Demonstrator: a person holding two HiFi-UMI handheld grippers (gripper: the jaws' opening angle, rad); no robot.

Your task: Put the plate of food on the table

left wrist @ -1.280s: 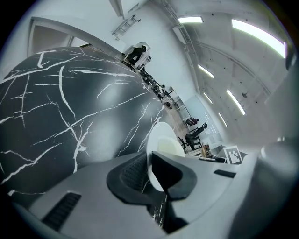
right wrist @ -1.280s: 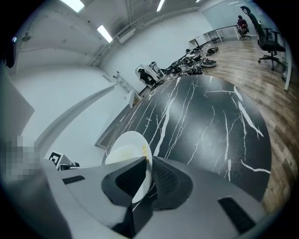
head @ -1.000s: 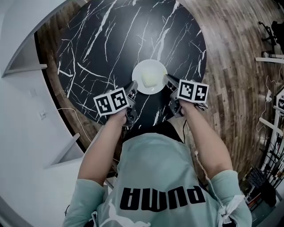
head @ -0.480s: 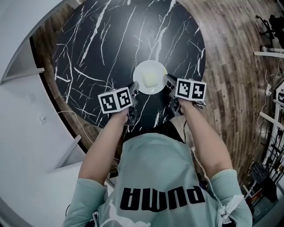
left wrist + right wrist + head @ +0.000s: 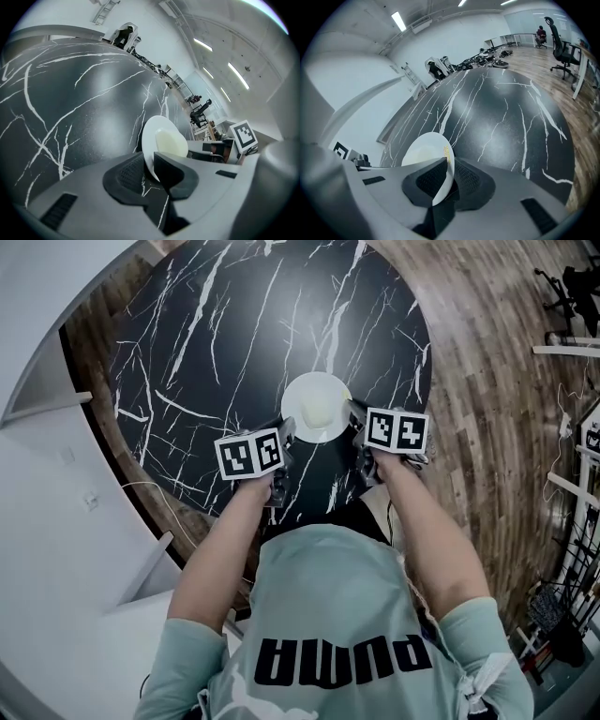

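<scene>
A white plate with a pale yellow lump of food is over the near part of a round black marble table. My left gripper is shut on the plate's left rim and my right gripper on its right rim. In the left gripper view the plate and food stand edge-on, the rim pinched in my left gripper. The right gripper view shows the plate clamped in my right gripper. I cannot tell whether the plate touches the table.
Wooden floor surrounds the table. White wall ledges lie to the left, and white desks with cables to the right. An office chair stands on the floor beyond the table's right side. The person's torso is close to the table's near edge.
Both grippers keep their hold on the plate. The two marker cubes have shifted slightly closer together in the head view; the plate has barely moved over the table.
</scene>
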